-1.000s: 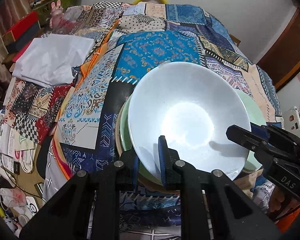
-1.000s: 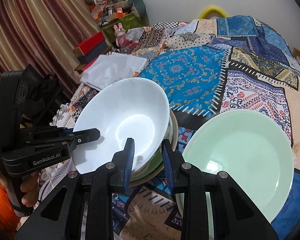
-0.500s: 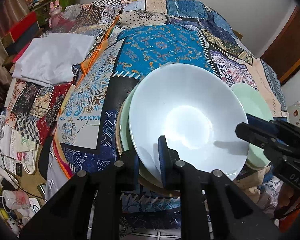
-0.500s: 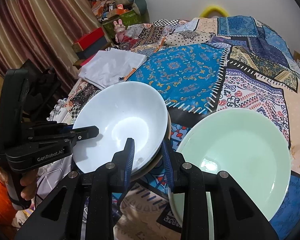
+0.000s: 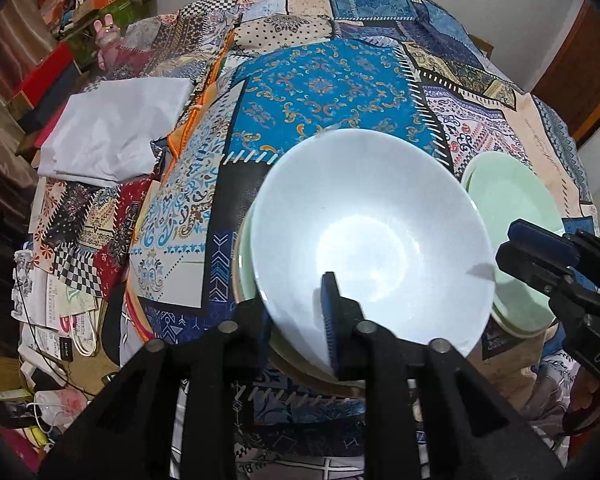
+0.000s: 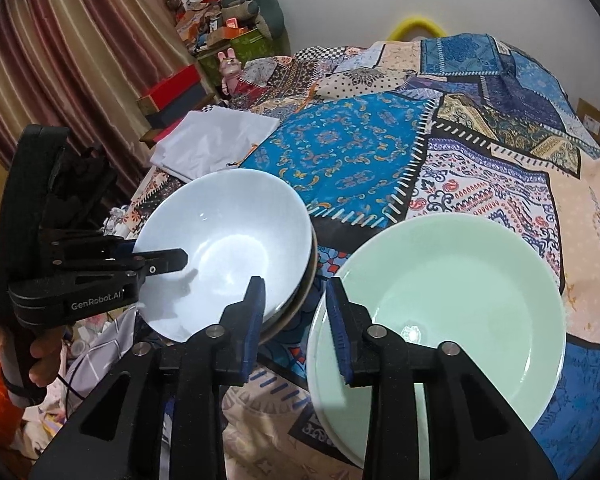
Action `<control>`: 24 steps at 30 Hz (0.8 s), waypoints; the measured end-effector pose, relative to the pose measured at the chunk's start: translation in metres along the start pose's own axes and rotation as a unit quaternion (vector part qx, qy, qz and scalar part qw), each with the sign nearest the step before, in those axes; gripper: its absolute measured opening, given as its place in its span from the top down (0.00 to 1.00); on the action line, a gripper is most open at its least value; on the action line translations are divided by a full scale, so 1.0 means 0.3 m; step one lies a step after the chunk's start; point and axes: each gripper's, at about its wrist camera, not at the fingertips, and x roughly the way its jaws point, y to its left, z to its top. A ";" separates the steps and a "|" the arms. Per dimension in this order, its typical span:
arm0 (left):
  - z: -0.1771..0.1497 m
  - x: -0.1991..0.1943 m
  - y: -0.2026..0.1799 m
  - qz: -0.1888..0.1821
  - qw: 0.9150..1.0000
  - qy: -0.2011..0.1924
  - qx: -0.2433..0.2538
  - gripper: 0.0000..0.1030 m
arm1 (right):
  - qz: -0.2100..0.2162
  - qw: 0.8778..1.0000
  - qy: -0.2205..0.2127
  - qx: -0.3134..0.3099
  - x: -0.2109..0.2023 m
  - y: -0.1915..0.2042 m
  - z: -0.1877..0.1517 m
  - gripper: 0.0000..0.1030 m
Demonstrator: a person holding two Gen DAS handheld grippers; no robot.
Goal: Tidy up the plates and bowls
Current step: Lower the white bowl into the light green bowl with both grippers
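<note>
We have the white bowl [image 5: 370, 240] sitting on top of a small stack on the near left of the patchwork cloth [image 6: 352, 152]; under it we see a pale green rim and a darker, brownish rim, though we cannot tell exactly what each lower dish is. Just to its right lie the green plates [image 6: 452, 292], which look like two plates, one on the other. So we judge the sorting nearly done: bowls in one pile, plates in another, both close to the near edge. What is left, as far as we can see, is to let go cleanly and perhaps square the piles up.

Our left gripper [image 5: 296, 320] straddles the near rim of the white bowl, one finger inside and one outside. Its jaws have just been opening, and the gap now looks loose around the rim, not pinching. Our right gripper [image 6: 296, 316] sits over the strip of cloth between the two piles, narrow and holding nothing; its jaws have also just been opening.

Compared with a second ago, the bowl has settled lower and flatter onto the stack, where earlier it was tilted up in the left grip. The green plates have hardly shifted. The folded white fabric [image 5: 112, 128] at the far left is unchanged.
</note>
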 end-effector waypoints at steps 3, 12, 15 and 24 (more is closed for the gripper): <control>0.008 0.002 -0.013 -0.005 1.000 0.007 0.002 0.64 | 0.002 1.000 -0.001 0.003 -0.005 -0.004 -0.001 0.70; 0.025 -0.057 0.005 0.012 1.000 -0.019 -0.009 0.61 | 0.001 1.000 -0.010 -0.003 -0.022 -0.006 0.009 0.65; 0.021 -0.085 0.037 0.006 0.999 -0.038 -0.019 0.59 | 0.000 1.000 -0.009 -0.003 -0.016 -0.008 0.011 0.65; -0.039 -0.026 0.115 -0.008 0.999 -0.016 -0.042 0.55 | -0.003 1.000 0.014 -0.011 0.051 0.005 0.019 0.65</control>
